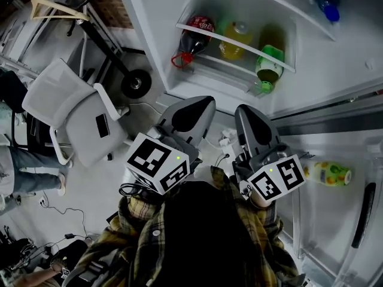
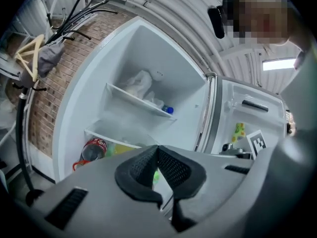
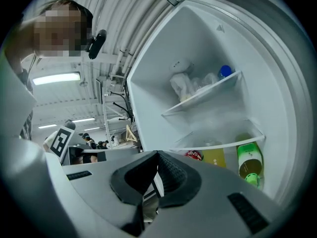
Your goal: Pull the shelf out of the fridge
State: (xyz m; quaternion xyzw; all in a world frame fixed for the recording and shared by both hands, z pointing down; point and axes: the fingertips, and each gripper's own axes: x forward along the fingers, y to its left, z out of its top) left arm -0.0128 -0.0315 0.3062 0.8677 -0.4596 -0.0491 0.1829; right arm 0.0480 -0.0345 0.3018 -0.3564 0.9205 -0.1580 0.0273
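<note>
Cool even indoor light, ceiling strip light [image 3: 54,77] glaring, fisheye-bent edges, dark vignetted corners

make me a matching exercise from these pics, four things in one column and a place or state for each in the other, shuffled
Things
1. cola bottle
2. blue-capped bottle
3. chair
4. left gripper

Places or states
A. shut, nothing held
B. upper door rack
C. lower door rack
D. on the floor

Pairs: 1-C, 2-B, 3-D, 4-A
</note>
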